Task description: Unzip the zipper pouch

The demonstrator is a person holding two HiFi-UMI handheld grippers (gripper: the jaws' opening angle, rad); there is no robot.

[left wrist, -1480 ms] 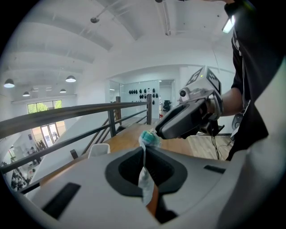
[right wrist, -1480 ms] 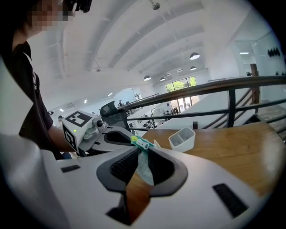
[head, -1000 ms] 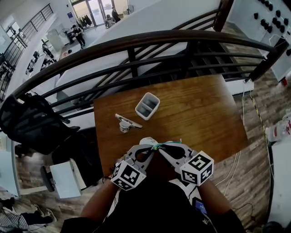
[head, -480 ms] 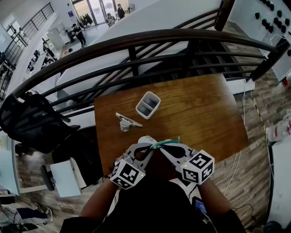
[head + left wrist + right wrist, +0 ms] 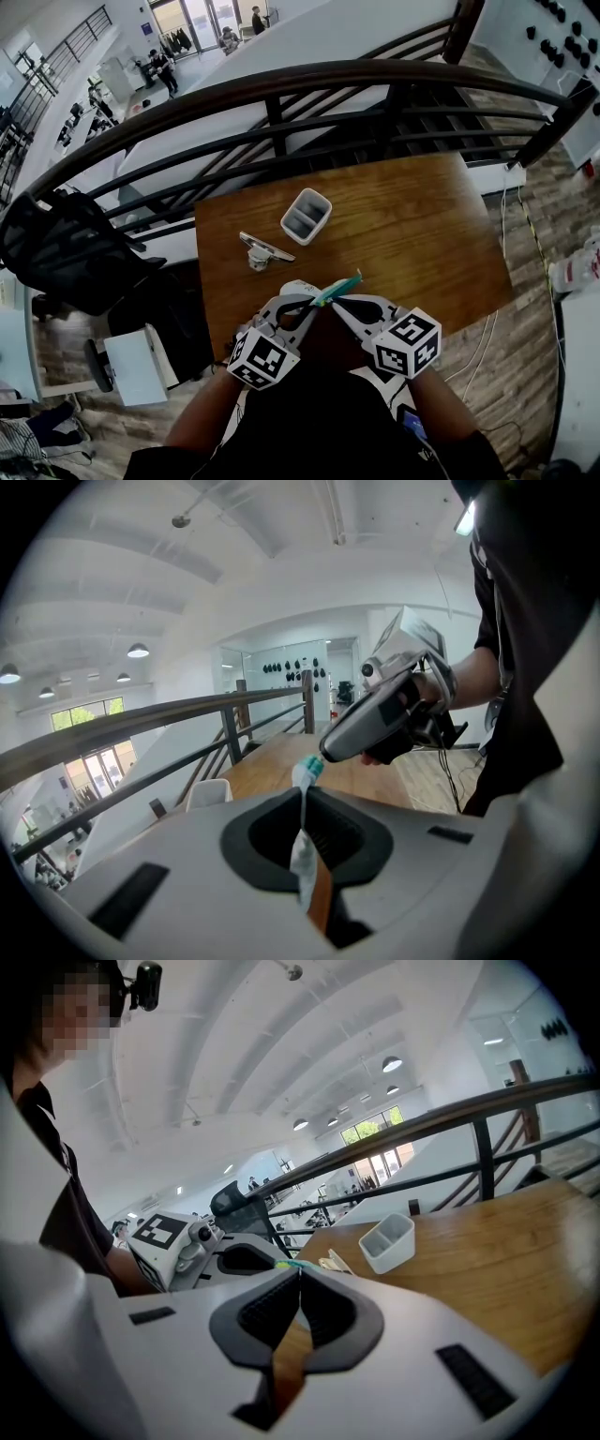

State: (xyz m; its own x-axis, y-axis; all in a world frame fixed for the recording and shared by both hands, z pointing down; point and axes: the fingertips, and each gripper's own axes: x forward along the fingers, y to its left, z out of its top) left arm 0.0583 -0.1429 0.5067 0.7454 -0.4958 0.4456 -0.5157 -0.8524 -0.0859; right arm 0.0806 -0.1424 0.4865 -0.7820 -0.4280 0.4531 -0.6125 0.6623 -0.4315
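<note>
While pinched at its near end, zipper pouch (image 5: 342,284): long axis ran toward 1 o'clock.
Left gripper (image 5: 312,306): clamped on pouch edge.
Right gripper (image 5: 330,304): just closed onto teal end.

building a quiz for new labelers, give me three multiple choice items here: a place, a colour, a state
1. The white container stands: A on the wooden table B on the floor C in a gripper
2. Zipper edge of the pouch is: A red B teal C black
3. The left gripper is: A open, empty B shut on the pouch C shut on the container
A: it sits on the wood. B: a teal strip tops it. B: its jaws pinch the pouch.
</note>
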